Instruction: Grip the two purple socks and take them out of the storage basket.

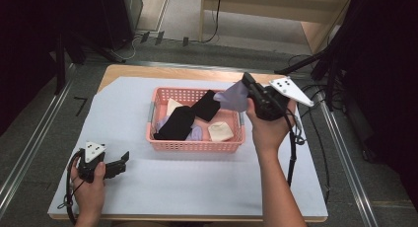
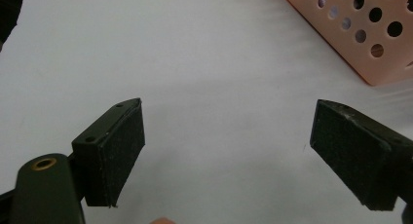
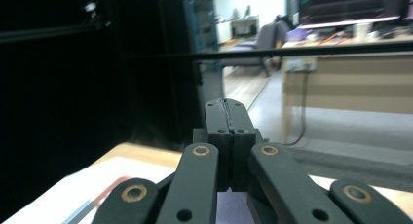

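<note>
Pink basket (image 1: 197, 144) sits mid-worktop (image 1: 197, 187) on the white sheet, holding black, cream and lavender cloths. Right gripper (image 1: 248, 82) is raised over the basket's right end with a lavender cloth (image 1: 233, 98) hanging from its jaws. Left gripper (image 1: 123, 159) rests low at the near-left of the worktop, well apart from the basket.

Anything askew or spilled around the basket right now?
Nothing spilled. The pink plastic basket sits square on the white mat, cloths heaped loosely inside. One lavender cloth hangs from the shut right gripper over the basket's far right corner.
</note>
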